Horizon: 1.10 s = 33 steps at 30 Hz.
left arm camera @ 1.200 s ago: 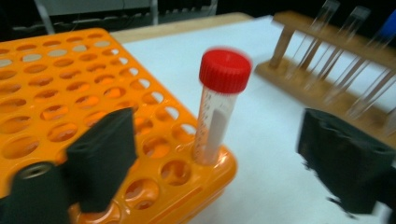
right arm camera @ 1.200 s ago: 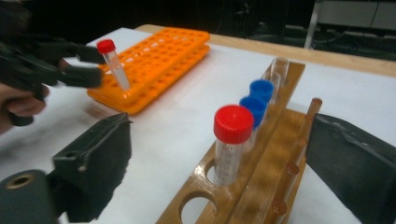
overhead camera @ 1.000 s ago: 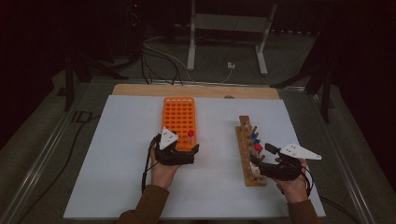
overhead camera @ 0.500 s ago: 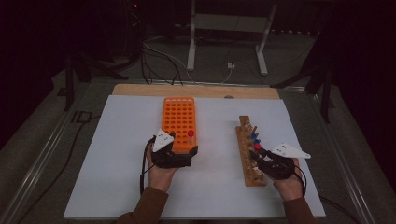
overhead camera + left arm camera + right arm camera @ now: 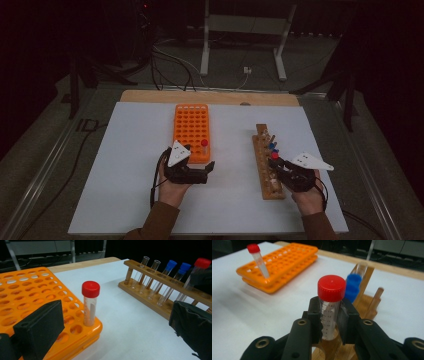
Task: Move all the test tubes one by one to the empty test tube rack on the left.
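Held tube (image 5: 329,312): upright, long axis vertical, cap up; standing in the wooden rack (image 5: 266,167) on the table (image 5: 125,190).
Look: clear plastic, printed scale, red screw cap.
Right gripper (image 5: 331,320): fingers just closed, clenched on the tube below its cap.
Left gripper (image 5: 200,172): fingers released, spread wide beside the orange rack (image 5: 30,295), nothing between.

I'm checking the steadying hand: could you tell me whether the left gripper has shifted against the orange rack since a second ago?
No. The left gripper stays at the near end of the orange rack, by its red-capped tube.
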Each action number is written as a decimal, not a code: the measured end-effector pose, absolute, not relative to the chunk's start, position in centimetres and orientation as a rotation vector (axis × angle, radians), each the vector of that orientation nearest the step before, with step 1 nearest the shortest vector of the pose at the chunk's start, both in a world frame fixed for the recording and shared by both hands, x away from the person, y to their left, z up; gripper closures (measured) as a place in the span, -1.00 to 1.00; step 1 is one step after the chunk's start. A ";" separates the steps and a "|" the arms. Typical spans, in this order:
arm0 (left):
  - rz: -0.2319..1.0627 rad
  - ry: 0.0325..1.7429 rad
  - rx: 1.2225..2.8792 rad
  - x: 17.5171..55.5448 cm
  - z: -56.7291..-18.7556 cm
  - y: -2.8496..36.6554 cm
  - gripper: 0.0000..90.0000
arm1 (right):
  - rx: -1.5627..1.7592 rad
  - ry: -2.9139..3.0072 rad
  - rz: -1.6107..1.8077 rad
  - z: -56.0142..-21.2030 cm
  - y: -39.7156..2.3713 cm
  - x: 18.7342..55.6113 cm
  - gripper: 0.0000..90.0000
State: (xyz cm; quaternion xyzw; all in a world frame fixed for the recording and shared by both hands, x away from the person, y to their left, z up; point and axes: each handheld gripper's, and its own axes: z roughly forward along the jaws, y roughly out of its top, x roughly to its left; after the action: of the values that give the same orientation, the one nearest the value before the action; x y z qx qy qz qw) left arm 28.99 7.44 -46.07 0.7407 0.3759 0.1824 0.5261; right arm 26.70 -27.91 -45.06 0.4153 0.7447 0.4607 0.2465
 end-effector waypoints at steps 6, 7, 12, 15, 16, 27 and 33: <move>0.441 0.894 1.769 29.0 -46.0 7.2 -0.99 | 1.107 1.985 1.301 -43.5 -28.1 26.3 0.66; 0.441 0.891 1.764 29.0 -46.0 7.2 -0.99 | 1.103 1.980 1.306 -43.4 -28.1 26.3 0.66; 0.444 0.882 1.751 28.9 -45.6 7.3 -0.99 | 1.080 1.953 1.329 -42.2 -28.1 26.1 0.66; 0.443 0.869 1.752 28.6 -45.0 7.2 -0.99 | 1.060 1.944 1.335 -41.3 -28.2 26.0 0.66; 0.440 0.863 1.756 28.6 -44.8 7.1 -0.99 | 1.055 1.939 1.342 -40.9 -28.2 25.9 0.66; 0.401 0.754 1.821 28.3 -43.5 4.0 -0.90 | 1.005 1.993 1.399 -39.8 -26.7 26.2 0.66; 0.377 0.696 1.836 28.2 -43.5 2.2 -0.76 | 0.974 2.040 1.432 -40.0 -25.1 26.3 0.66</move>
State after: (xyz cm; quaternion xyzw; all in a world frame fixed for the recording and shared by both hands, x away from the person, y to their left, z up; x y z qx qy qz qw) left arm 28.24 2.16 -43.51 0.7725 0.2928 0.1585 0.5408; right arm 26.31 -25.11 -39.95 0.3540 0.7417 0.5209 0.2307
